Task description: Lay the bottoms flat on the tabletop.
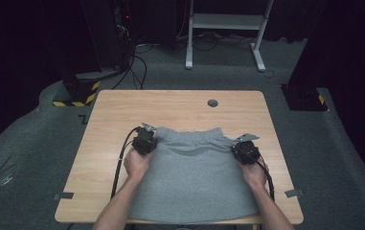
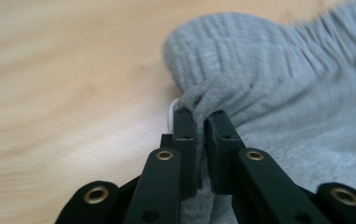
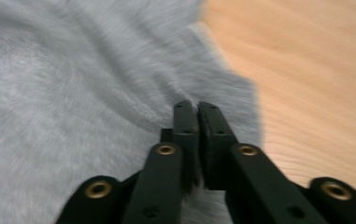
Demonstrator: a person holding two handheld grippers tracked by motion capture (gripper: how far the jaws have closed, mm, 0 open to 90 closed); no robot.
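High view, entry one: a wooden table (image 1: 122,110) carrying a grey garment (image 1: 194,177), spread flat with its elastic waistband (image 1: 189,132) at the far edge and its lower part running back to the near table edge between the person's forearms. Looks like shorts or a skirt; the lower hem is not clear enough to tell which.

Left gripper (image 1: 145,140): at the garment's far left corner, hand (image 1: 136,163) behind it. Left gripper view shows the jaws drawn nearly together on a pinched fold of grey cloth (image 2: 203,100) just below the ribbed waistband (image 2: 241,51), the fabric gathered into a ridge between the pads. A small white edge, perhaps a label, peeks beside the left pad; too little shows to say.

Right gripper (image 1: 245,149): at the far right corner, mirrored. Right gripper view, somewhat blurred, shows the jaws closed with only a slit between them, a thin pleat of cloth (image 3: 185,93) running into them near the garment's side edge, bare wood (image 3: 316,84) just beyond.

Purpose of hold, as judged: both waistband corners are gripped at once so the top edge can be lifted evenly and carried toward the person, most likely to fold the garment in half without it skewing.

Floor beyond: grey carpet, cables (image 1: 134,67), white desk frame (image 1: 228,28).
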